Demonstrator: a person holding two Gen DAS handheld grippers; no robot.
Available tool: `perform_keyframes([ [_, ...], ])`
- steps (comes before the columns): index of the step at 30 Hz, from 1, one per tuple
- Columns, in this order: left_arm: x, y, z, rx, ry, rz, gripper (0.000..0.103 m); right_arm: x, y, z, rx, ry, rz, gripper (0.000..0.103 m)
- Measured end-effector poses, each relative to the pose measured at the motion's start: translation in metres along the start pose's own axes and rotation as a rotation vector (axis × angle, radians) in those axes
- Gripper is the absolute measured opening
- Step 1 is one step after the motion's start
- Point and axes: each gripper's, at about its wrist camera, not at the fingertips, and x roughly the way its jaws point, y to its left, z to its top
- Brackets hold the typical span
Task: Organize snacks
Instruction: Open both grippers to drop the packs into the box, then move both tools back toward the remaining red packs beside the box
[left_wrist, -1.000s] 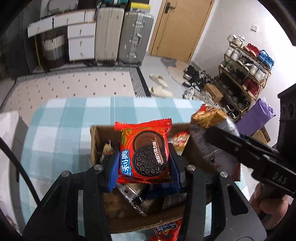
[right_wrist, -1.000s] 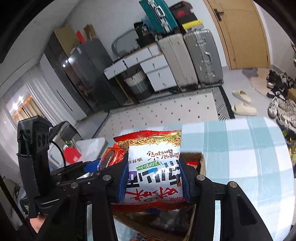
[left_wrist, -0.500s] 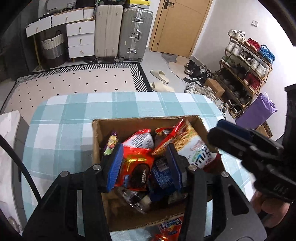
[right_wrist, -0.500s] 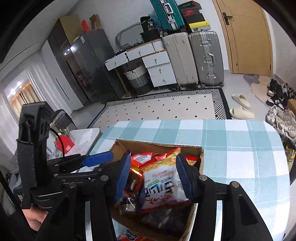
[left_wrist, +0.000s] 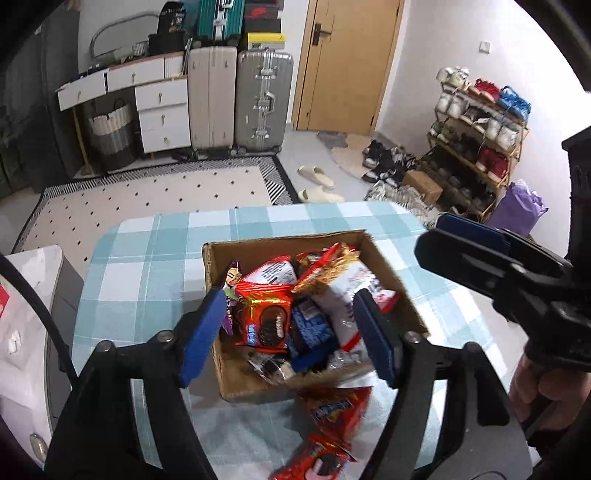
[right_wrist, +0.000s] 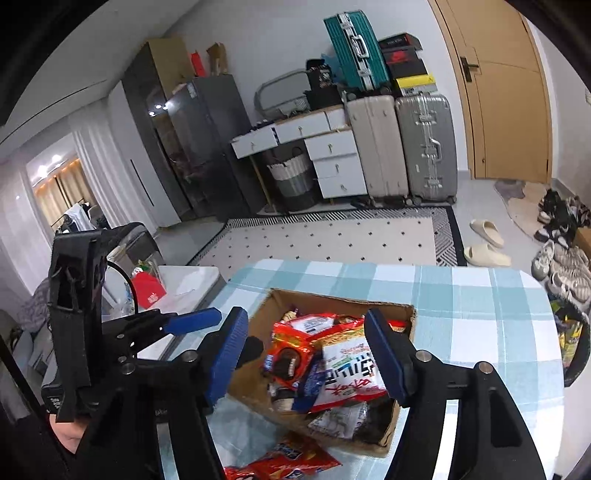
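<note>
While both grippers hung over the box (left_wrist: 258, 384), their jaws were opening with nothing pressed between them.
Snacks (left_wrist: 266, 317) lay heaped inside the box, which sat mid-surface (left_wrist: 147, 280) with bare checked cloth on every side, widest toward the far edge. Left gripper (left_wrist: 291, 332) and right gripper (right_wrist: 310, 354) each framed the pile from above. Only the left view showed two red packets (left_wrist: 336, 410) outside the box's near wall in full; only the right view showed the white side table (right_wrist: 192, 280) touching the surface's left edge.
</note>
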Motion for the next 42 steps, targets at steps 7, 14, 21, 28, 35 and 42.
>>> perform_keyframes([
  [7, -0.043, -0.01, -0.01, 0.015, -0.064, 0.044, 0.08, -0.046, 0.023, -0.002, -0.019, -0.082, 0.034, 0.084],
  [14, -0.102, -0.027, -0.036, 0.045, -0.164, 0.053, 0.085, -0.108, 0.038, -0.025, -0.042, -0.219, 0.114, 0.098],
  [21, -0.146, -0.046, -0.068, 0.049, -0.221, 0.002, 0.087, -0.15, 0.042, -0.06, -0.046, -0.305, 0.122, 0.101],
  [28, -0.168, -0.056, -0.097, 0.047, -0.249, -0.004, 0.094, -0.171, 0.056, -0.092, -0.067, -0.349, 0.165, 0.102],
  [35, -0.175, -0.049, -0.134, 0.027, -0.312, 0.017, 0.102, -0.167, 0.054, -0.115, -0.042, -0.358, 0.141, 0.102],
  [42, -0.126, -0.03, -0.165, -0.009, -0.194, 0.004, 0.102, -0.151, 0.036, -0.145, 0.015, -0.341, 0.113, 0.102],
])
